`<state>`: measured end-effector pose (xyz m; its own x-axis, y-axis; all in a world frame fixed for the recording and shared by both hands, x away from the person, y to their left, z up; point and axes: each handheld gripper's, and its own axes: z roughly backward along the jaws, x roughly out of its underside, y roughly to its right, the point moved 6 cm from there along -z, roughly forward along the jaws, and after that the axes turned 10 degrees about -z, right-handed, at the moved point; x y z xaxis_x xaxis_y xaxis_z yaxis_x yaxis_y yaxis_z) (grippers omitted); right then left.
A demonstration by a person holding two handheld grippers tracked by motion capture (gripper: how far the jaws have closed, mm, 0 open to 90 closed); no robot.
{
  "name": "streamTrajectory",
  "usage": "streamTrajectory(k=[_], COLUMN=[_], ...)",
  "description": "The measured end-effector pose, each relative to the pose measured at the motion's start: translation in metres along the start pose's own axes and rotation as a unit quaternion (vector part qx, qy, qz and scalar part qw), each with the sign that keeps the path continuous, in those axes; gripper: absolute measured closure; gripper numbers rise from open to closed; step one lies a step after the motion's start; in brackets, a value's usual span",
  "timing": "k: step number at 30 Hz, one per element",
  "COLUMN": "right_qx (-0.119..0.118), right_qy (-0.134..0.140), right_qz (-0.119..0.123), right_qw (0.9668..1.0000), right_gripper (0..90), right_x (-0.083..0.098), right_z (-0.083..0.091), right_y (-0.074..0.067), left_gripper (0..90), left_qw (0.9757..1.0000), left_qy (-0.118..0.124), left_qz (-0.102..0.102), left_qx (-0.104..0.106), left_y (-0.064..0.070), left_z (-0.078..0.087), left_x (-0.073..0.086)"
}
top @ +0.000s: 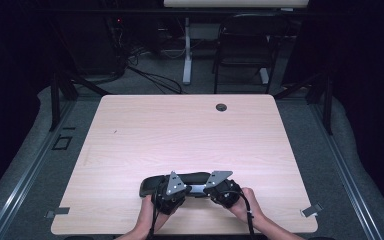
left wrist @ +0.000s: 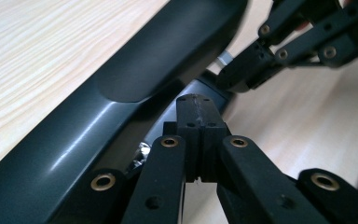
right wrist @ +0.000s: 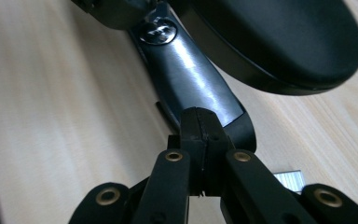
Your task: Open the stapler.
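Lying near the front edge of the pale wooden surface (top: 130, 135): a big black stapler (top: 152, 183), with loose staples (right wrist: 289, 179) beside it. Pressing on it with left gripper (left wrist: 199, 140) and right gripper (right wrist: 200, 140), fingers fully closed, holding nothing. Risking, probably, slipping off the smooth body, pushing the stapler sideways.

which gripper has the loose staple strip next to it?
The right gripper: the silver staple strip lies on the table just beside its shut jaws. The left gripper has the black stapler at its jaws, no strip beside them.
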<state>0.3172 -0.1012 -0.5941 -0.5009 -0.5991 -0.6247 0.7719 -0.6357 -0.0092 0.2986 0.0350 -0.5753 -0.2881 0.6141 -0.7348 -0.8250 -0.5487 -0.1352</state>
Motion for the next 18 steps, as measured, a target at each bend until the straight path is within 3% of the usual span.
streamTrajectory(k=[4,5,7,12,18], right_qx=[0.007,0.013,0.013,0.016,0.032], right_qy=[0.013,0.004,0.015,0.020,0.030], right_qz=[-0.008,0.006,-0.003,-0.029,-0.027], right_qw=[0.9999,0.9999,0.9998,0.9992,0.9987], right_gripper=[90.0,90.0,90.0,90.0,90.0], right_x=[0.001,0.000,-0.001,0.001,0.001], right_z=[-0.011,-0.010,-0.013,-0.012,-0.013], right_y=[0.001,0.002,0.000,0.001,-0.001], left_gripper=[90.0,90.0,90.0,90.0,90.0], left_qw=[1.0000,1.0000,0.9999,0.9988,0.9969], left_qy=[0.003,0.005,0.001,0.022,0.041], left_qz=[0.001,0.004,0.007,-0.010,0.002], left_qx=[-0.007,-0.007,-0.014,-0.043,-0.066], left_y=[0.006,0.007,0.009,0.014,0.013], left_z=[-0.005,-0.007,-0.009,-0.012,-0.013], left_x=[0.000,0.000,0.003,0.003,0.002])
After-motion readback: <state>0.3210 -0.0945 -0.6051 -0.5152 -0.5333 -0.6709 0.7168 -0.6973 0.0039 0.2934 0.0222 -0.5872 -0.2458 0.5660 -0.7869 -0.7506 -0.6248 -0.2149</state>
